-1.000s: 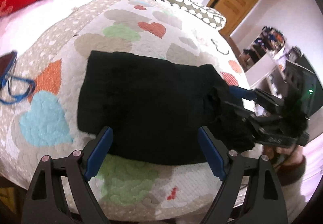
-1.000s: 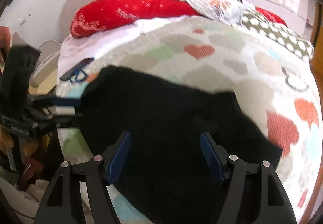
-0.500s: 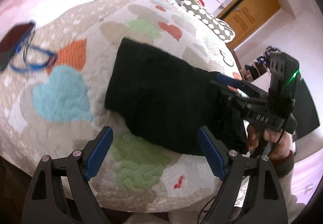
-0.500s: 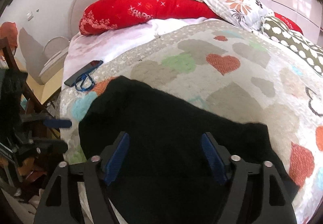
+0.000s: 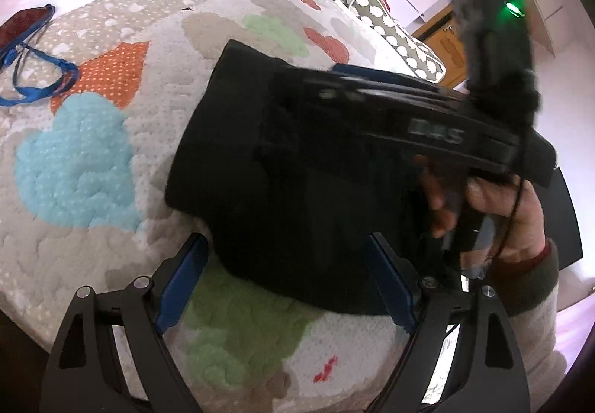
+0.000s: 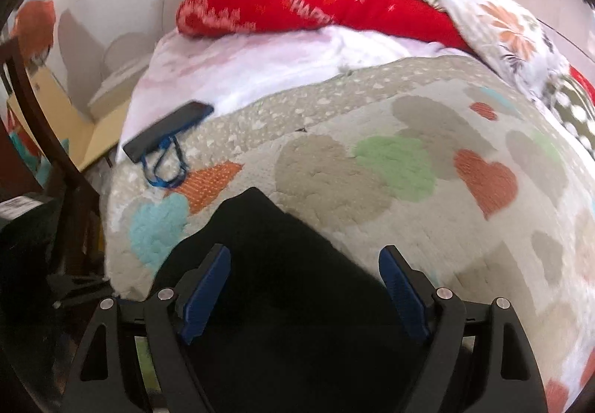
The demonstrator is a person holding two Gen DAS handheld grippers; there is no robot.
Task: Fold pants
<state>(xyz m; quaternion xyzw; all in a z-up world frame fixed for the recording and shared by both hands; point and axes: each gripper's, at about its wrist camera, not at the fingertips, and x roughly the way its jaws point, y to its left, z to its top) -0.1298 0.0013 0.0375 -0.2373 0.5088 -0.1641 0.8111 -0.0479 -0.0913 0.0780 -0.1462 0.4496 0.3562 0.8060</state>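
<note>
Black pants (image 5: 230, 138) lie folded on the heart-patterned quilt (image 5: 74, 160). My left gripper (image 5: 284, 281) hangs open just above the pants' near edge, with nothing pinched between its blue pads. My right gripper (image 5: 297, 108), held by a hand (image 5: 513, 205), reaches across the top of the pants from the right and looks blurred. In the right wrist view the right gripper (image 6: 305, 288) hovers over the pants (image 6: 275, 234). Its jaws are opening, and the cloth lies beneath them without either pad pressing on it.
A dark phone (image 6: 167, 130) on a blue lanyard (image 5: 41, 78) lies on the quilt's far left. A red pillow (image 6: 305, 0), a floral pillow (image 6: 498, 22) and a dotted pillow (image 5: 398, 41) line the head of the bed. A dark wooden chair (image 6: 41, 123) stands beside the bed.
The right gripper has swept left across the pants, from their bunched right end to over their middle, and its jaws have widened. The left gripper has sunk a little and rolled.
</note>
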